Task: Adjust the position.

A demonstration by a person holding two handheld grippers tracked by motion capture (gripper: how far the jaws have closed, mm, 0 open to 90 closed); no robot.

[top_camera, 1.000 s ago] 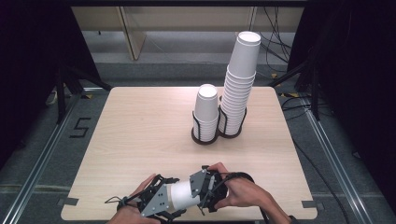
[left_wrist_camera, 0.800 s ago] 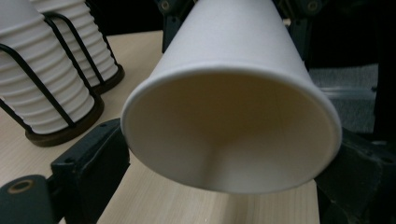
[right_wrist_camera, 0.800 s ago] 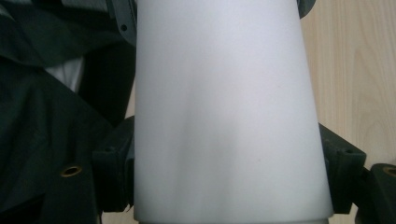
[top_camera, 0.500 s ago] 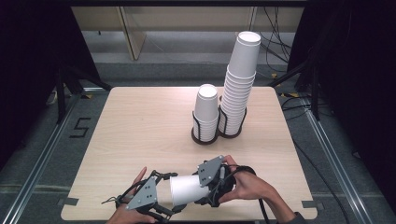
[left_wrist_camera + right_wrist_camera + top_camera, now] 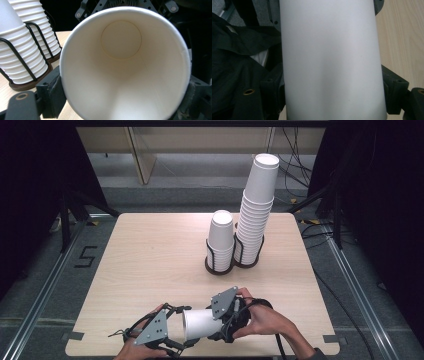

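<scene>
White paper cup [image 5: 200, 324] lies sideways above the near edge of the pale wooden table [image 5: 150, 265]. Left gripper [image 5: 172, 332] jaws have just been closing and now clamp its rim; right gripper [image 5: 225, 320] jaws grip its body.

Lab recording bay: black curtains [image 5: 30, 195], floor rails [image 5: 45, 290], loose cables [image 5: 295, 150].

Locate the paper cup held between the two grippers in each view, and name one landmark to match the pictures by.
High view: the paper cup lies on its side near the table's front edge, between both grippers.
Left gripper view: paper cup at centre, open mouth facing the camera.
Right gripper view: paper cup at centre, its outer wall seen close up.
Shared landmark: the light wooden table.
</scene>
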